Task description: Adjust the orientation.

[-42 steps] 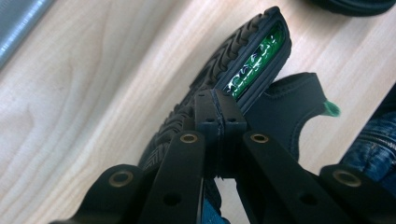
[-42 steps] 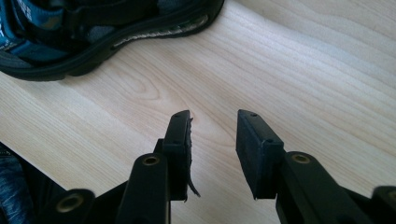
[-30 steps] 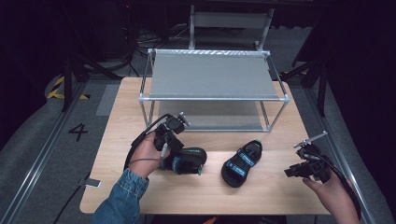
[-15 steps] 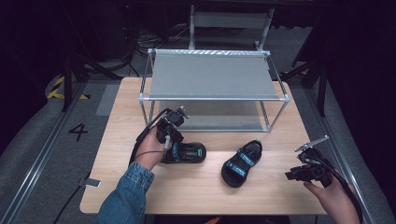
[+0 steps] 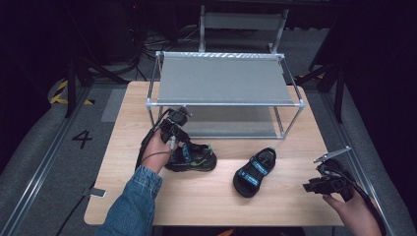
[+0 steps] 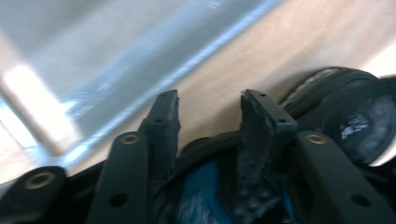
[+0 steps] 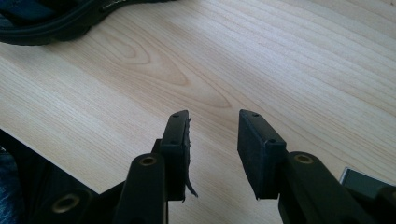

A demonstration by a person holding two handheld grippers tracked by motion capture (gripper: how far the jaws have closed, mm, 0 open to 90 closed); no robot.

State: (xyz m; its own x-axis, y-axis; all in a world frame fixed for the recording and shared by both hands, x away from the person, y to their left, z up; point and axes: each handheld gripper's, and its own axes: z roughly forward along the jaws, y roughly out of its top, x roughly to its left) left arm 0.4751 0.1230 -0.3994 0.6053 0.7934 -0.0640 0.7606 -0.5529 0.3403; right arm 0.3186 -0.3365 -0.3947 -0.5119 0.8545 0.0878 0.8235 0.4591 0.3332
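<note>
The left hand-held gripper [image 5: 183, 146] is shown with jaws just opened over the left sandal [image 5: 193, 158], set flat on the counter [image 5: 206, 206] near the rack [image 5: 223, 81], apparently released for shelving. The right hand-held gripper [image 7: 212, 128] is held part-open and empty at the near right, well apart from the right sandal [image 5: 254, 172].

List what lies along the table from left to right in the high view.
Left tongs → left sandal → right sandal → right tongs.
</note>
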